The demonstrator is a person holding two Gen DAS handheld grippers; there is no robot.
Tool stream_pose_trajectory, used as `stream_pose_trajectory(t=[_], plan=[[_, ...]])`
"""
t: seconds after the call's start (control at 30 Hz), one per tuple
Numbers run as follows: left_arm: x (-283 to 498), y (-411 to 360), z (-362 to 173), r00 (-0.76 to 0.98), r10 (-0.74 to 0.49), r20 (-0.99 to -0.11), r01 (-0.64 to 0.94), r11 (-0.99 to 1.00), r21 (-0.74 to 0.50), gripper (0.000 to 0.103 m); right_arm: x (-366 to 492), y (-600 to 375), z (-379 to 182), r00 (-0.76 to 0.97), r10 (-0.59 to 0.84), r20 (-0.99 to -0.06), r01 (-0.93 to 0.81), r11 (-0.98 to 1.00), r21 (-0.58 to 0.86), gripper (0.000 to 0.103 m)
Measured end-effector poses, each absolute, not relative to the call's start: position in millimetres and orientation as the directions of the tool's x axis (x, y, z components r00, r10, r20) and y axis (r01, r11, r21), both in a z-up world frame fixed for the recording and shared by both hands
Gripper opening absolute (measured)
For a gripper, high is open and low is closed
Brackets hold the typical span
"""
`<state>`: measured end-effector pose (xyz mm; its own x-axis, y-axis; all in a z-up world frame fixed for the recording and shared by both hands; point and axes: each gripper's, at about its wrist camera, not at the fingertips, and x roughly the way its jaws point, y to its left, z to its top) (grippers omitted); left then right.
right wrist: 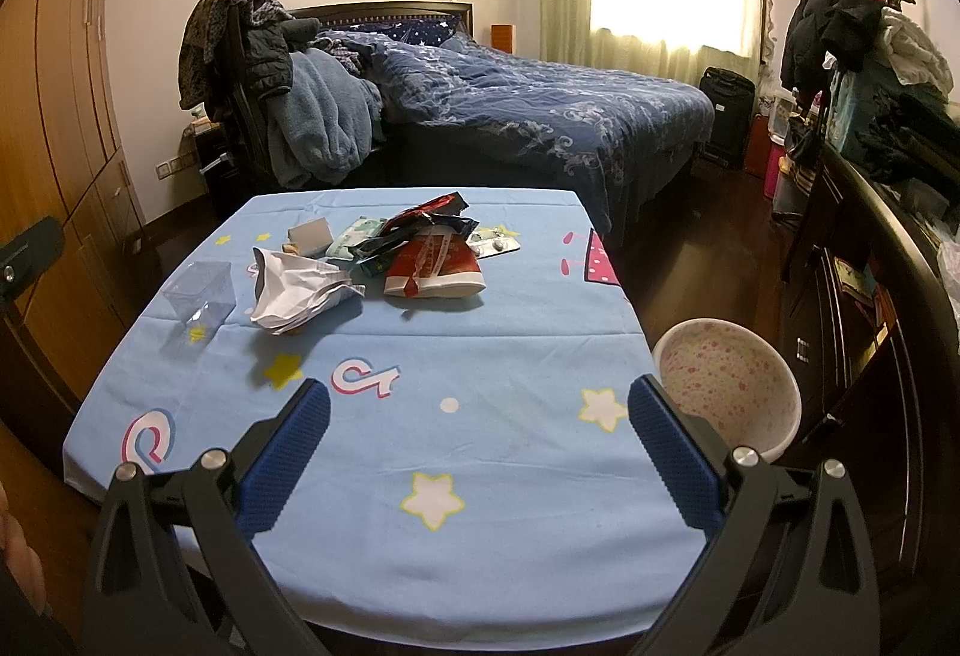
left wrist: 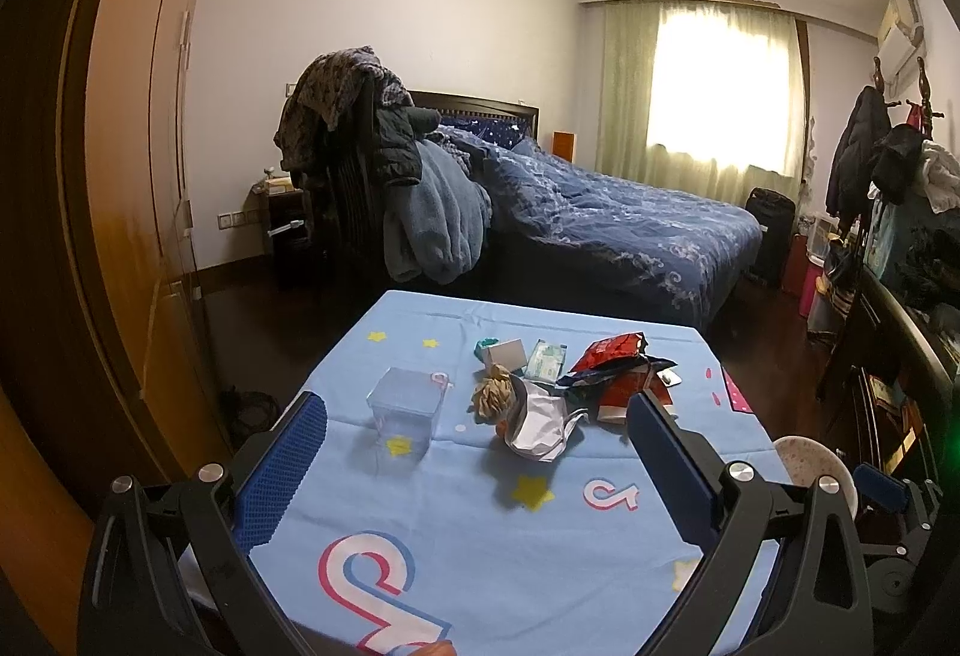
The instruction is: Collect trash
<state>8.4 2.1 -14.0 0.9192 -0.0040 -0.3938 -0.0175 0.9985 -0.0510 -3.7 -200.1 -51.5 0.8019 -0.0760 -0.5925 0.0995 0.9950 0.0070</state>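
Note:
Trash lies on the far half of a table with a light blue cloth (right wrist: 492,356): a crumpled white wrapper (right wrist: 294,290) (left wrist: 540,425), a red snack bag (right wrist: 435,269) (left wrist: 618,356), a dark foil wrapper (right wrist: 420,221), a green tissue pack (left wrist: 546,359), a small white box (left wrist: 503,354), a blister pack (right wrist: 495,242) and a clear plastic cup (right wrist: 201,296) (left wrist: 408,407). A pink-speckled white bin (right wrist: 729,386) stands on the floor at the table's right. My left gripper (left wrist: 474,410) and right gripper (right wrist: 480,398) are open and empty, hovering over the near part of the table, short of the trash.
A bed with a blue duvet (right wrist: 540,104) stands beyond the table. A chair piled with clothes (right wrist: 258,74) is at the far left. A wooden wardrobe (left wrist: 138,146) lines the left wall. A dark cabinet with clutter (right wrist: 870,236) lines the right.

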Motion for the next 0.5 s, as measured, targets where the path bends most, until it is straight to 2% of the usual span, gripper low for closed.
stream_pose_trajectory(t=[0.5], plan=[[10.3, 0.2, -17.5, 0.909, -0.014, -0.417, -0.013, 0.998, -0.062, 0.100, -3.7, -200.8, -50.3, 0.801, -0.075, -0.594, 0.100, 0.995, 0.009, 0.100]])
